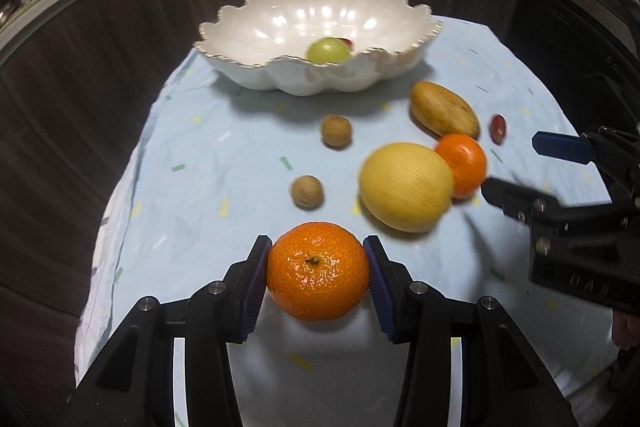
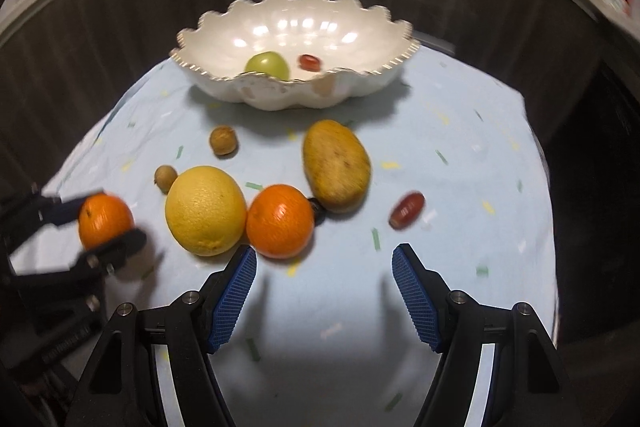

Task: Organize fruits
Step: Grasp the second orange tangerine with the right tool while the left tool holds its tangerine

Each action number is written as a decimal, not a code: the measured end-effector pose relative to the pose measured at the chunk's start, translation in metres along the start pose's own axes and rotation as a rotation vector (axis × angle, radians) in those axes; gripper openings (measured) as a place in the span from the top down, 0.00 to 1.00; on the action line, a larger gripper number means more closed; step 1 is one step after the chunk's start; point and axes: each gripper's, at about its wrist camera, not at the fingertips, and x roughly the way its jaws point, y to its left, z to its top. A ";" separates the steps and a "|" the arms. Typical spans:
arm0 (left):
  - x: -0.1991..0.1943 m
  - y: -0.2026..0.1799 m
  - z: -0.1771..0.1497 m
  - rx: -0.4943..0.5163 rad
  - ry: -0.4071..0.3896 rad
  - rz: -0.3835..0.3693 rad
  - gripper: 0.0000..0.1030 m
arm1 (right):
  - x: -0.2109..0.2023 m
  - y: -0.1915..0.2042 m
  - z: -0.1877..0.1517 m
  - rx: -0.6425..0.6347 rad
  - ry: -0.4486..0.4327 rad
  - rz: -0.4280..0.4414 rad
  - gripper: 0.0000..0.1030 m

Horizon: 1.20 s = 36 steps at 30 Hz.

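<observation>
At six o'clock in the left wrist view, the left gripper [image 1: 317,277] pinches a glossy, dimpled mandarin [image 1: 317,275] by its sides, stem facing the camera, over the blue-clothed bench [image 1: 192,163]. Round and smooth-skinned, it could squirt out of the pads if the squeeze slackens on the way to the scalloped bowl [image 1: 256,71] at twelve o'clock, or knock the yellow citrus [image 1: 406,187] at two o'clock. The right gripper [image 2: 324,293] is spread wide and holds nothing.
</observation>
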 end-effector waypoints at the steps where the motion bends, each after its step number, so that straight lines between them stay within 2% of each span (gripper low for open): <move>1: 0.001 0.001 0.001 -0.014 0.006 0.003 0.55 | 0.002 0.002 0.002 -0.038 0.003 0.000 0.31; 5: 0.003 -0.002 0.002 -0.025 0.020 0.008 0.55 | 0.008 0.010 0.007 -0.178 0.019 0.006 0.32; 10: 0.006 -0.005 0.001 -0.025 0.035 0.006 0.55 | 0.013 0.021 0.010 -0.324 0.034 0.027 0.39; 18: 0.012 -0.008 0.001 -0.021 0.055 0.003 0.55 | 0.026 0.031 0.012 -0.436 0.047 0.071 0.49; 22: 0.016 -0.007 0.001 -0.026 0.068 0.000 0.55 | 0.032 0.031 0.012 -0.445 0.049 0.092 0.55; 30: 0.015 -0.007 0.001 -0.024 0.064 -0.001 0.55 | 0.030 0.029 0.009 -0.413 0.038 0.087 0.58; 36: 0.009 -0.006 0.001 -0.021 0.049 -0.005 0.55 | 0.019 0.023 0.006 -0.336 0.033 0.061 0.58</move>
